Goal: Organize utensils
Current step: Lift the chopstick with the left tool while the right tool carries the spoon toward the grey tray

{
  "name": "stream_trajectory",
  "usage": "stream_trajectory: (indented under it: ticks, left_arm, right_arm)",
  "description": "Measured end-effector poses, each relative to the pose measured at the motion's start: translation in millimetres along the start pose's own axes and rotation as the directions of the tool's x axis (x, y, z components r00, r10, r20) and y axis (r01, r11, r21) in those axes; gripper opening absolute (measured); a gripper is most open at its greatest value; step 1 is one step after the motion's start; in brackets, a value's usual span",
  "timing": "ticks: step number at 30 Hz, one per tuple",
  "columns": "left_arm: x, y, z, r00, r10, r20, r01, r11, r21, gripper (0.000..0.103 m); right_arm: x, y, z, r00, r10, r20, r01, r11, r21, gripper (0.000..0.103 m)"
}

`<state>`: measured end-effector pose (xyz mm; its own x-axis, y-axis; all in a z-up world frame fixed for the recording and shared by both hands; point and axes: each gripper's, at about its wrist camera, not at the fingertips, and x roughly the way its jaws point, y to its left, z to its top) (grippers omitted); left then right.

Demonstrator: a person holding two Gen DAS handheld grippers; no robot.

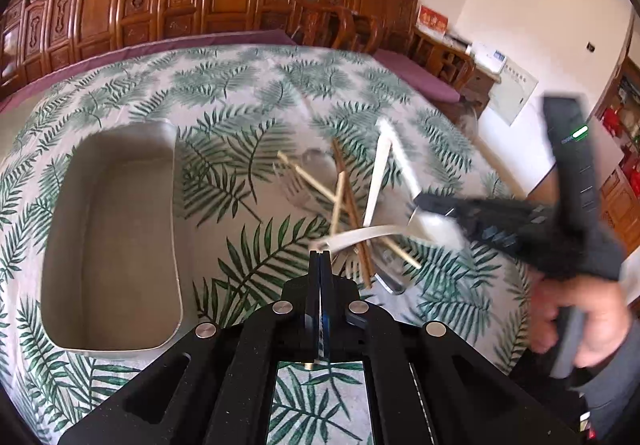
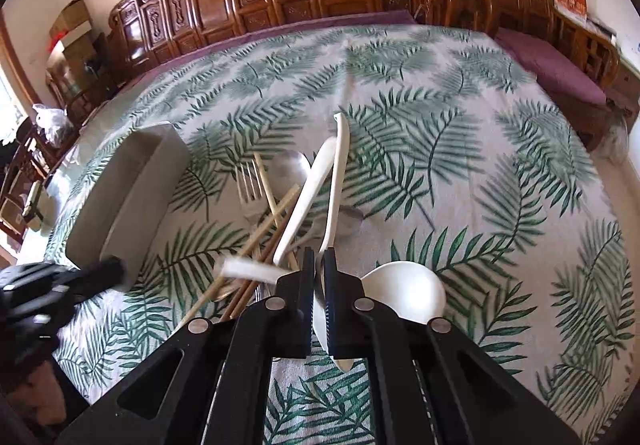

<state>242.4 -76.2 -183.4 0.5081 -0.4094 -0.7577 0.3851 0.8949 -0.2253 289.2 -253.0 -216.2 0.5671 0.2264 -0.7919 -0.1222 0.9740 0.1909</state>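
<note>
Right tool [image 2: 319, 265], clamped on the white spoon [image 2: 404, 291], should lift clear toward the tray [image 2: 132, 197] at nine o'clock; left tool [image 1: 320, 265] together, empty.

Writing on the red wall sign [image 1: 433, 17] and white notice [image 1: 513, 89] is too blurred to read.

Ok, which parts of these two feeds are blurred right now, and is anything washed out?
Left wrist view: the right gripper and hand are motion-smeared; tray and tablecloth are sharp. Right wrist view: the left gripper and one white handle end are blurred; the window at the left edge is blown out.
</note>
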Motion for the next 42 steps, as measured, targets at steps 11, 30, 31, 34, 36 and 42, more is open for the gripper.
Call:
stream_trajectory:
  ticks: [11,30,31,34,36,42]
  left_arm:
    - [34.9,-14.0,-23.4,0.991,0.032,-0.132,-0.022,0.997,0.08,0.02]
    - [33.5,-12.7,-14.8,0.992,0.104,-0.073,-0.097,0.991,0.097,0.004]
    - [27.8,-12.5,-11.9,0.993,0.101,-0.059,-0.095,0.991,0.095,0.004]
    - [14.0,-10.5,-6.0,0.995,0.098,-0.03,-0.095,0.992,0.088,0.004]
    - [2.0,-6.7,-2.3,0.995,0.1,-0.007,-0.1,0.992,0.078,0.004]
    - [-25.0,4.6,10.3,0.991,0.127,0.048,-0.13,0.989,0.063,0.004]
  right_arm:
    - [-20.9,6.3,1.3,0.999,0.045,0.031,-0.043,0.998,-0.051,0.006]
    - [-41.5,11.8,-5.2,0.998,0.049,0.041,-0.046,0.997,-0.069,0.006]
    - [-42.8,13.5,-4.7,0.998,0.052,0.043,-0.049,0.996,-0.069,0.006]
    - [-47.9,19.4,-2.1,0.997,0.059,0.052,-0.055,0.996,-0.077,0.006]
    - [-50.6,22.5,0.4,0.996,0.064,0.059,-0.06,0.995,-0.082,0.006]
    - [-53.4,37.6,10.6,0.993,0.089,0.074,-0.082,0.992,-0.094,0.006]
